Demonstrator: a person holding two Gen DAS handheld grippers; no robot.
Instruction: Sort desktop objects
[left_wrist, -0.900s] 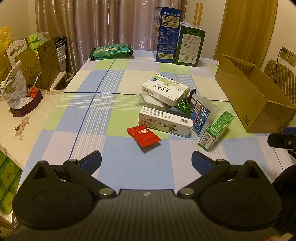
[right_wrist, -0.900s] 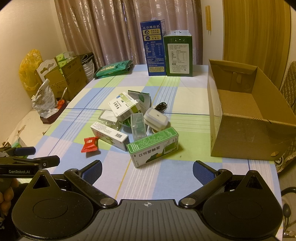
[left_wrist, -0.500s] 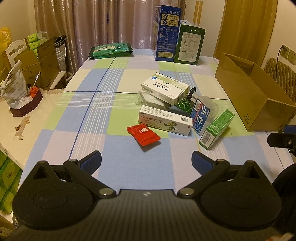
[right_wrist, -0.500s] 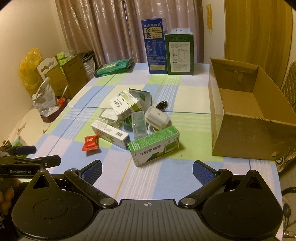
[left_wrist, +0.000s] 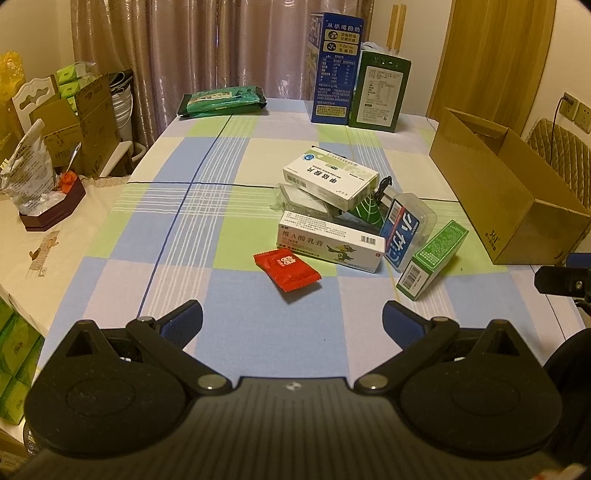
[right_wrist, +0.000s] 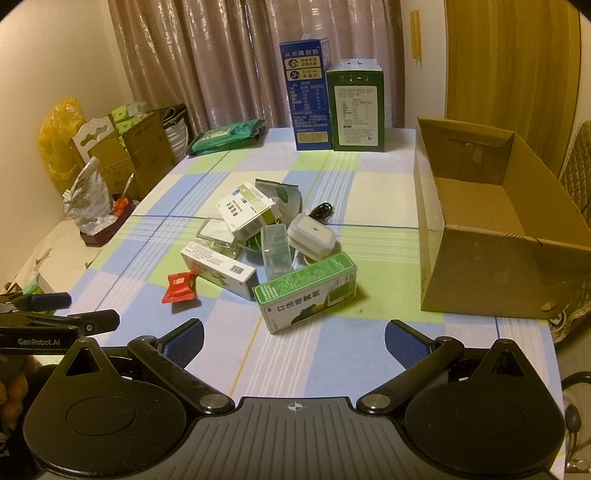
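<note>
Well apart from the clutter, both hand-held tools hover above the near edge of the checked tablecloth (left_wrist: 177, 229), tilted downward. Left gripper (left_wrist: 291, 325) has its blue pads spread wide with nothing between them; right gripper (right_wrist: 293, 338) stands equally wide and empty. Mid-table lies a loose heap: a red sachet (left_wrist: 286, 269) nearest the left gripper, just beside a long white ointment box (left_wrist: 330, 245); a white medicine box (left_wrist: 330, 181) rests tilted on top of other packets; a green carton (right_wrist: 306, 293) sits closest to the right gripper, with a clear plastic case (right_wrist: 275, 251) and a white charger (right_wrist: 312, 236) behind it. An open cardboard box (right_wrist: 491, 236) stands at the table's right side, empty inside
</note>
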